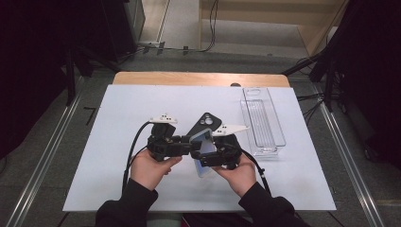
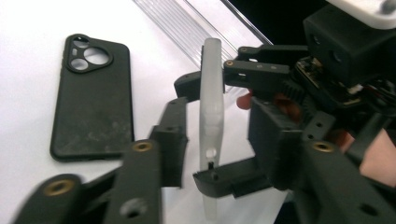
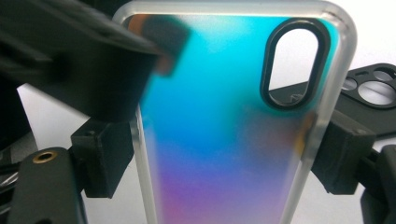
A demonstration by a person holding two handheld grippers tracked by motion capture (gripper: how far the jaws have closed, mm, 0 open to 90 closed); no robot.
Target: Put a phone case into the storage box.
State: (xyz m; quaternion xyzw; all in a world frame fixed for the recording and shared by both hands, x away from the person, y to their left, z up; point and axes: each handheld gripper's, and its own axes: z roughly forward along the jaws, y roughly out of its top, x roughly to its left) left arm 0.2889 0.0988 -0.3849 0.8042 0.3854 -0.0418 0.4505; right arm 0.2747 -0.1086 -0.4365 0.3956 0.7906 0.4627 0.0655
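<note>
Over the near half of the white table (image 1: 118,142), a little right of its middle, two hands in black sleeves meet. The left hand (image 1: 150,171) cups the black two-jaw left gripper (image 2: 194,135) from below, wrist bent so the tool points level toward the other hand; its jaws stand apart on either side of the edge of the frosted translucent phone case with the blue-to-purple sheen (image 3: 229,140), and whether the pads still press on it I cannot tell. Behind the grippers, toward the middle of the table, the matte black phone case with round camera cut-outs (image 1: 203,124) lies flat, partly covered by the tools in the high view. The iridescent case is held off the table, tilted on edge, between the two tools. The right hand (image 1: 241,172) holds the black right gripper (image 3: 219,158) pointing back at the left, its jaws clamped on the long sides of the iridescent case. Near the right edge lies a clear ribbed plastic tray (image 1: 262,120). No readable writing anywhere; the left gripper view is blurred at the bottom.
</note>
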